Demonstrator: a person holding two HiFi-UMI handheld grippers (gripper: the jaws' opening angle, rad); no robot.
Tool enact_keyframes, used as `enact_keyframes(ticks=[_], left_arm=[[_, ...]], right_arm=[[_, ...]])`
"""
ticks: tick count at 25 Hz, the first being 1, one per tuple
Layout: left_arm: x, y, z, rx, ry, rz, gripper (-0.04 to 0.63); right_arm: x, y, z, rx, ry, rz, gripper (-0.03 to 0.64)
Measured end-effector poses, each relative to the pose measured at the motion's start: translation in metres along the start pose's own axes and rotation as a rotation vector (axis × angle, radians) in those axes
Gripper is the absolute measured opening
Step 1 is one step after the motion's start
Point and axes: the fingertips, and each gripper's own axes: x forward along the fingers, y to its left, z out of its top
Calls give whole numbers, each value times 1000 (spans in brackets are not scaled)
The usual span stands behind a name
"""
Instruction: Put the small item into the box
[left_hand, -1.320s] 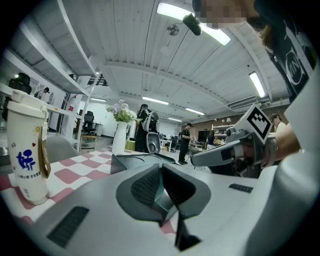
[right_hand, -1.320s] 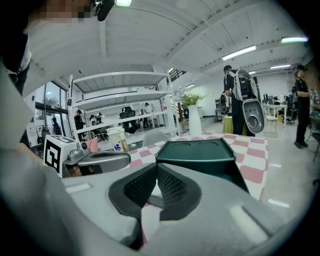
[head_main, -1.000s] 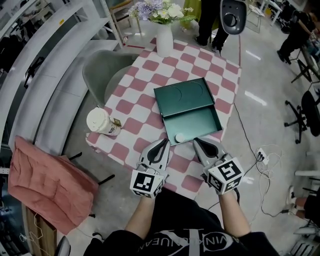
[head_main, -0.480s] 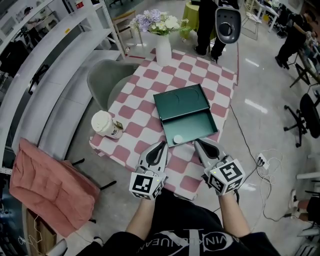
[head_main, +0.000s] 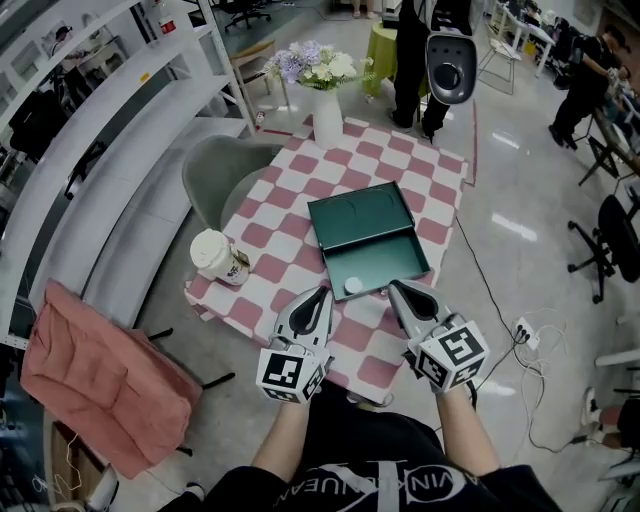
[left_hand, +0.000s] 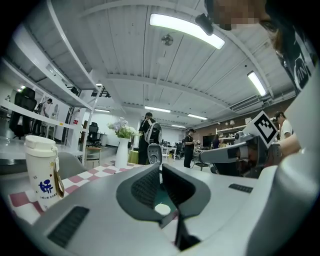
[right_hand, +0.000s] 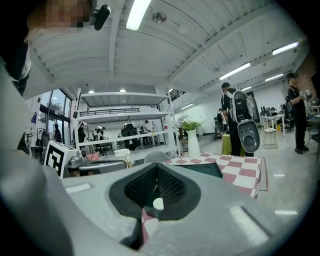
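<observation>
Green box (head_main: 385, 255) sits just ahead of both tools, lid (head_main: 360, 213) lying open on its far side. Item (head_main: 352, 286), small, white & round, lies inside the box against the near wall, just ahead of and between the tips of L gripper (head_main: 318, 297) and R gripper (head_main: 400, 292). L jaws together, nothing between the pads. R same: closed, empty. Each gripper view shows the item only through the gap under the tips, i.e. beyond them, not held

Judgement: placement looks done, so step in hand = clear out w/o disturbing anything. To do it well:
- keep both jaws closed so no pad hooks the near wall
- pull back/up along each tool's own axis, no sideways sweep; tips are near the box edge and the box prob slides easily on the checked cloth (head_main: 290, 225)
- move both tools together so neither crosses over the box
- cup (head_main: 215, 255) is well off to the left of L gripper, no issue

Task doesn't mention the lid, so leave it
</observation>
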Motion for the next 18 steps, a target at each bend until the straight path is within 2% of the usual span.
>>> enact_keyframes(ticks=[18], left_arm=[[-8, 0, 23, 18, -30, 25, 20]], right_arm=[[-12, 5, 19, -35, -40, 9, 6]])
